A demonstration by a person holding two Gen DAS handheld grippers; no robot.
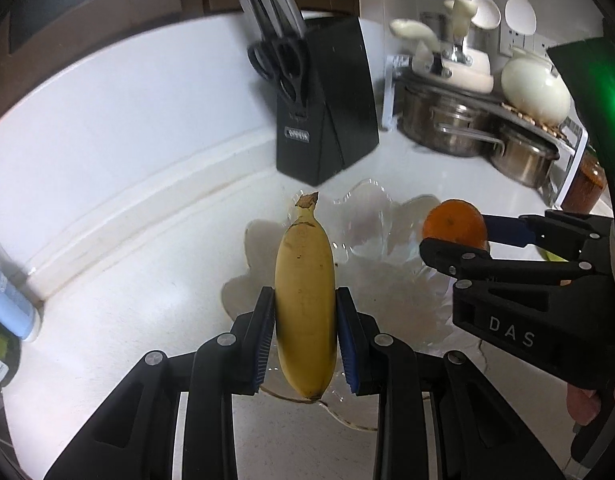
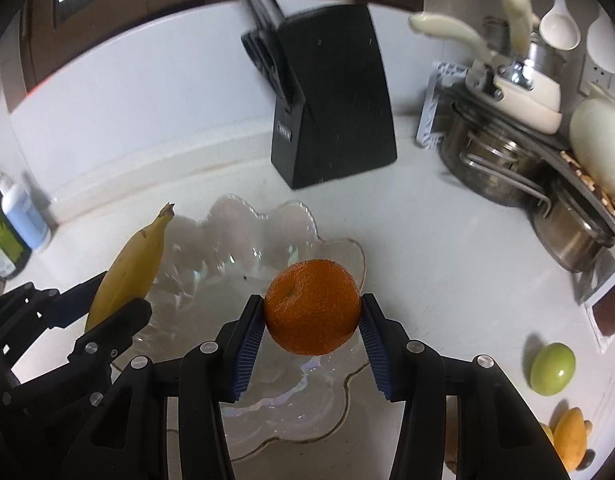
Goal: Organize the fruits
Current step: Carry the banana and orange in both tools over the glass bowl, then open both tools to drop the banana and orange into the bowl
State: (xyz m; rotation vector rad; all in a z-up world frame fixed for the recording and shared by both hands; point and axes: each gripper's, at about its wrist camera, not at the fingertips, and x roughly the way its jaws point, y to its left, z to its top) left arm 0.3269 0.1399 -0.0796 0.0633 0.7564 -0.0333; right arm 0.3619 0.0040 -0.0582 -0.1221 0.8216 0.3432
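White kitchen counter w/ knife block, pots.

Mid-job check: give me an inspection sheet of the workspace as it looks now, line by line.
Surface: white counter, faint stains along the back edge.
Job's things: banana and orange both held above the scalloped glass bowl; the bowl looks empty; green fruit and yellow fruit lie on the counter to the right.
Clutter: black knife block with scissors, steel pots, white teapot, bottle.
Grippers: left gripper shut on the banana; right gripper shut on the orange.
Cables: nothing seen.
Surroundings: white wall, ladles hanging at the right, dark wood above.
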